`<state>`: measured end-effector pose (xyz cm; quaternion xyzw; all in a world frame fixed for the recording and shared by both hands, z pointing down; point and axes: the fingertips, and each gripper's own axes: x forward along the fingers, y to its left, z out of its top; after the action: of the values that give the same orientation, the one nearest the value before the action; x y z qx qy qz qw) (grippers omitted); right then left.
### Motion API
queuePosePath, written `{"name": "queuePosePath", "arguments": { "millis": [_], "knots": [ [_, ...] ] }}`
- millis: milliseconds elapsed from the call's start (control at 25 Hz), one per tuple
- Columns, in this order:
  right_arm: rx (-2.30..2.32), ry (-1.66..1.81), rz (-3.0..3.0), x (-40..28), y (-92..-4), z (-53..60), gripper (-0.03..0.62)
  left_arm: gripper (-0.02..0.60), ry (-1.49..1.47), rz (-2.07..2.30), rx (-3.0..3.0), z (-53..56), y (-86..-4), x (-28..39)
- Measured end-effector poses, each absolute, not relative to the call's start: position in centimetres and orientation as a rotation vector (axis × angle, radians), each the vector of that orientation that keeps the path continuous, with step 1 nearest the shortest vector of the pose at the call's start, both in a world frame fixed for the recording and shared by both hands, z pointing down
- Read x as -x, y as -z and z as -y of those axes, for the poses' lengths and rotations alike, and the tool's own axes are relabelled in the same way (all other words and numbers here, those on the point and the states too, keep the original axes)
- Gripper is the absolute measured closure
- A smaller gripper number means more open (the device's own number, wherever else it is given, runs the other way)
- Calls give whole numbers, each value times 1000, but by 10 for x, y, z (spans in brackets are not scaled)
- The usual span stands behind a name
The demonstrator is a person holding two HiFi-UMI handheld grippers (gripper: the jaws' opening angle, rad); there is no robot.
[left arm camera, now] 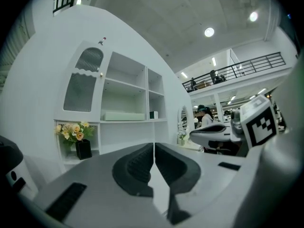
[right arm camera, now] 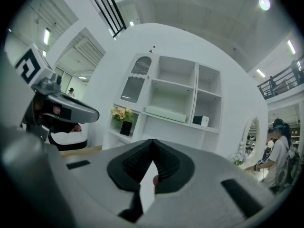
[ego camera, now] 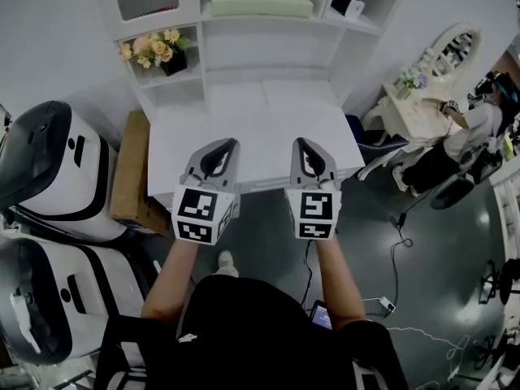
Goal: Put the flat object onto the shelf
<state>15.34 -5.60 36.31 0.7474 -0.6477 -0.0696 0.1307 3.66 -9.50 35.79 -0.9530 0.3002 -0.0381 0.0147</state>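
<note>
Flat object [ego camera: 260,1], a pale green slab, lies in the middle compartment of the white shelf unit [ego camera: 268,63] at the top centre of the head view, up and right of the flower pot [ego camera: 156,51]. At mid-frame the left gripper [ego camera: 231,145] and right gripper [ego camera: 301,143] hover side by side over the white tabletop [ego camera: 260,124]. Both have their jaws pressed together, with nothing between them.

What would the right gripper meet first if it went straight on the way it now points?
Probably the white shelf unit, just below the pale green flat object; the way to it looks free, though depth is unclear.
</note>
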Motion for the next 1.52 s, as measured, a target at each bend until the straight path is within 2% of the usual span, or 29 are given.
{"name": "queuePosePath", "arguments": {
  "millis": [720, 1520],
  "knots": [
    [-2117, 195, 1920, -140, -379, -9, 592, 569, 152, -988, 2949, 30, -372, -28],
    [-2086, 196, 1931, -138, -386, -20, 592, 569, 129, -1012, 2950, 17, -372, -29]
  ]
}}
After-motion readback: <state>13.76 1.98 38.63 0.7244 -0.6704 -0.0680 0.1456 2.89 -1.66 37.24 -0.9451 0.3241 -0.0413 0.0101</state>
